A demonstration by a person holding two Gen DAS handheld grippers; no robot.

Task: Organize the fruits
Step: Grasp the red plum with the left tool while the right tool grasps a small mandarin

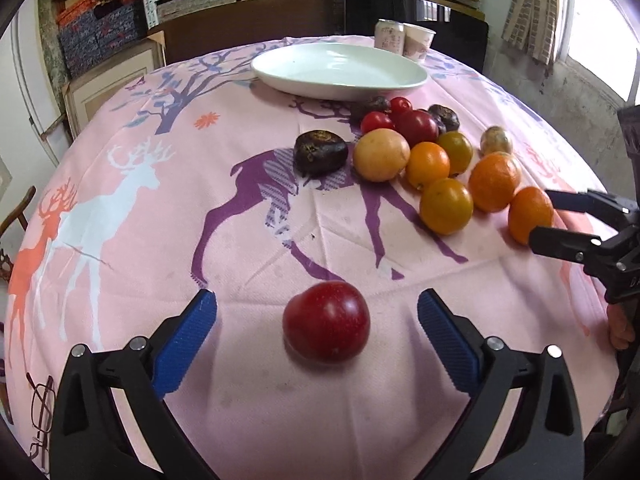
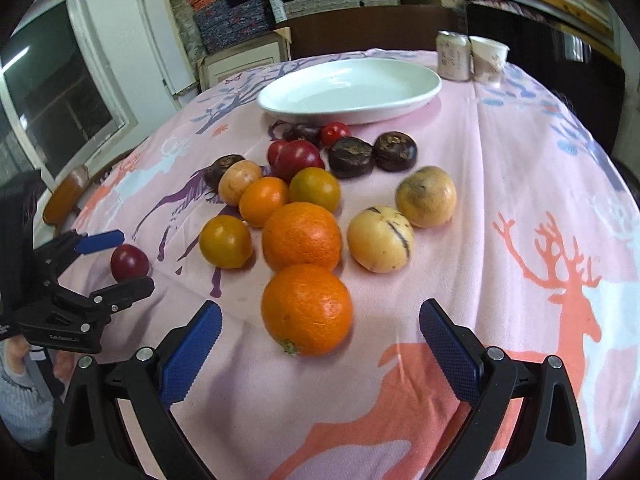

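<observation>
Left wrist: left gripper (image 1: 317, 312) wide open around glossy plum (image 1: 326, 322) — right gripper (image 2: 320, 320) likewise, dimpled orange (image 2: 307, 309).

1. My left gripper (image 1: 316, 320) hangs over the near edge of the table (image 1: 248, 408), its fingers spread wide to either side of a plum (image 1: 326, 322) without touching it.
2. My right gripper (image 2: 320, 328) sits to the right, fingers spread around the nearest orange (image 2: 307, 309), also without contact.
3. A second orange (image 2: 301, 237) lies just behind that one.
4. A cluster of mixed fruit (image 2: 280, 184) lies behind both, between my grippers and the plate (image 2: 348, 92).
5. Two melons (image 2: 402, 220) lie right of the oranges.
6. The plate stands at the far side, holding nothing.
7. A can (image 2: 453, 56) and a cup (image 2: 488, 58) stand side by side behind the plate, to its right.
</observation>
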